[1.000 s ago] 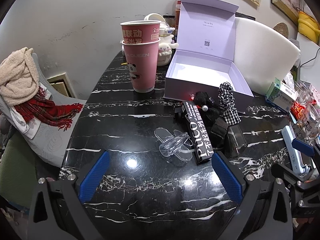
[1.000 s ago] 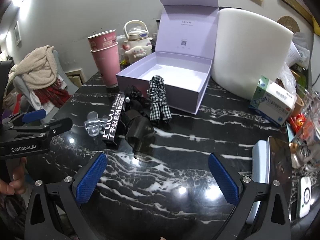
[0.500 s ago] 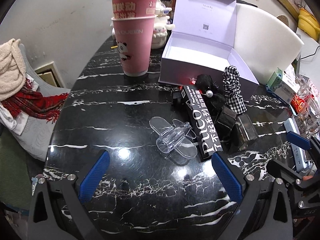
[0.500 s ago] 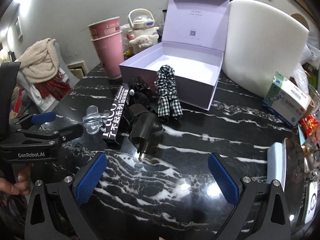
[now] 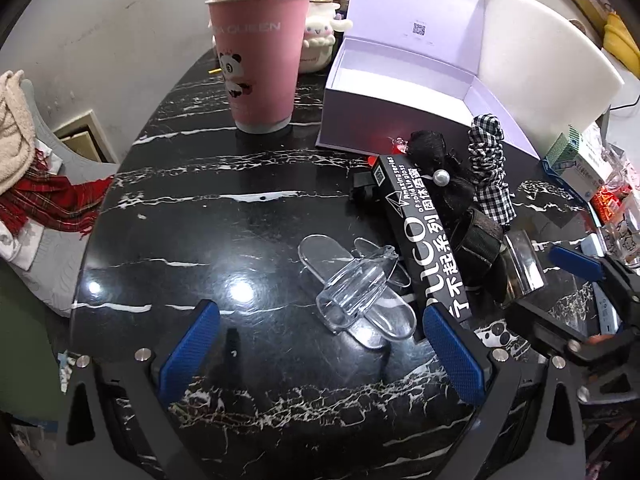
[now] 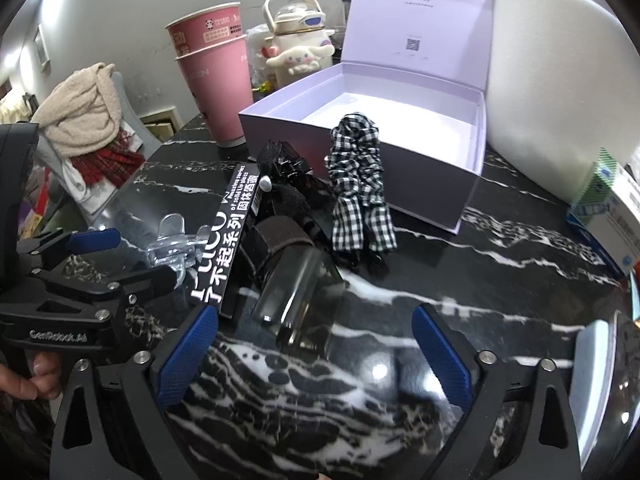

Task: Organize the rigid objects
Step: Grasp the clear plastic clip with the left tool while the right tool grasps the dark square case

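On the black marble table (image 5: 240,216) lies a pile. It holds a clear plastic clip (image 5: 356,292), a long black PUCO box (image 5: 424,240), a black bow with a pearl (image 5: 436,160), a checked scrunchie (image 6: 356,184) and a dark see-through clip (image 6: 292,292). Behind it an open lilac box (image 6: 360,140) stands empty. My left gripper (image 5: 320,344) is open, with the clear clip just ahead between its fingers, untouched. My right gripper (image 6: 316,356) is open with its jaws closing, and the dark clip lies just ahead of its left finger, not pressed. Each gripper also shows in the other's view: the left gripper (image 6: 128,258) and the right gripper (image 5: 560,292).
Two stacked pink cups (image 5: 260,60) and a cartoon-dog kettle (image 6: 296,48) stand behind left. A white foam block (image 6: 560,80) rises behind the lilac box. A green-white carton (image 6: 612,204) and a phone (image 6: 592,364) lie right. A chair with a scarf (image 5: 48,200) is beside the table's left edge.
Both grippers have come forward and lower toward the pile, so the clips and the black box now lie close to the fingertips. Nothing on the table has shifted.
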